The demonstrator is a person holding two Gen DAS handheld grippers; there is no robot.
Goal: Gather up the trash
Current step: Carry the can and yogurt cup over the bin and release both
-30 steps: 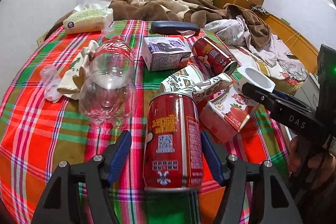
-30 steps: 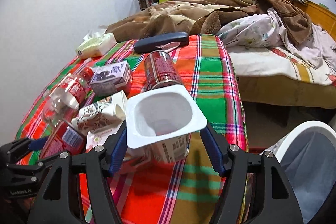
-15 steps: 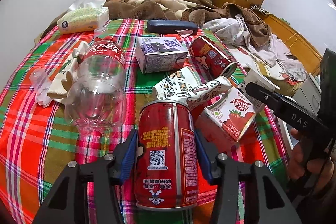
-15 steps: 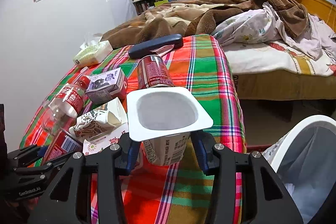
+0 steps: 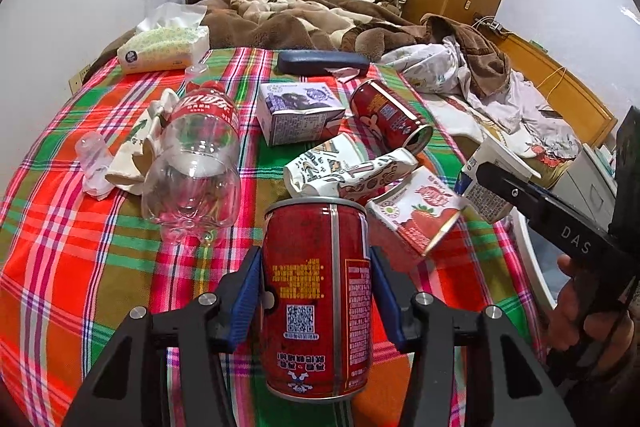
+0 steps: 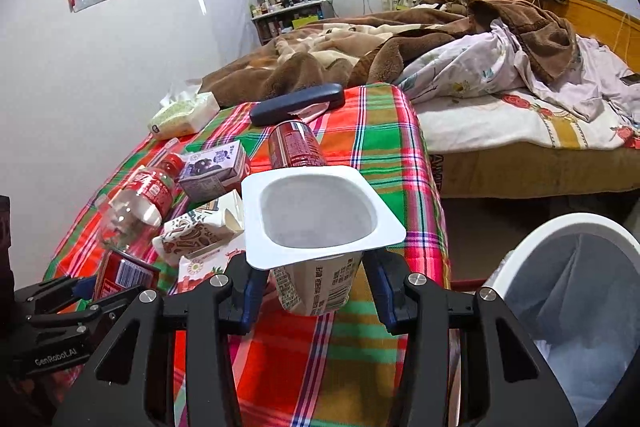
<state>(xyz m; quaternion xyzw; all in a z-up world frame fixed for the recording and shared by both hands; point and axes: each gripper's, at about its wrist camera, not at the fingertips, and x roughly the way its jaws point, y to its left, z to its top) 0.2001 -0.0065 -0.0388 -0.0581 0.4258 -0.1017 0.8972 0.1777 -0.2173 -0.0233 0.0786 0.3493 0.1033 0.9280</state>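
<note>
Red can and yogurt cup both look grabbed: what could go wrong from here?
The red can is pinched low, so it might tip as it lifts. The yogurt cup has thin walls that could crumple or slip. The white bin sits beside the table edge, so a dropped piece could land on the floor.

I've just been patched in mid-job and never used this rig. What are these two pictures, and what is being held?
There is no robot arm: a person carries a two-finger gripper in each hand, each with a fisheye camera looking along its fingers. The left gripper is clamped on an upright red can. The right gripper is clamped on an empty white yogurt cup. Both closed in within the last second. On the plaid cloth lie a clear bottle, cartons and a second can. A lined white bin stands to the right.
</note>
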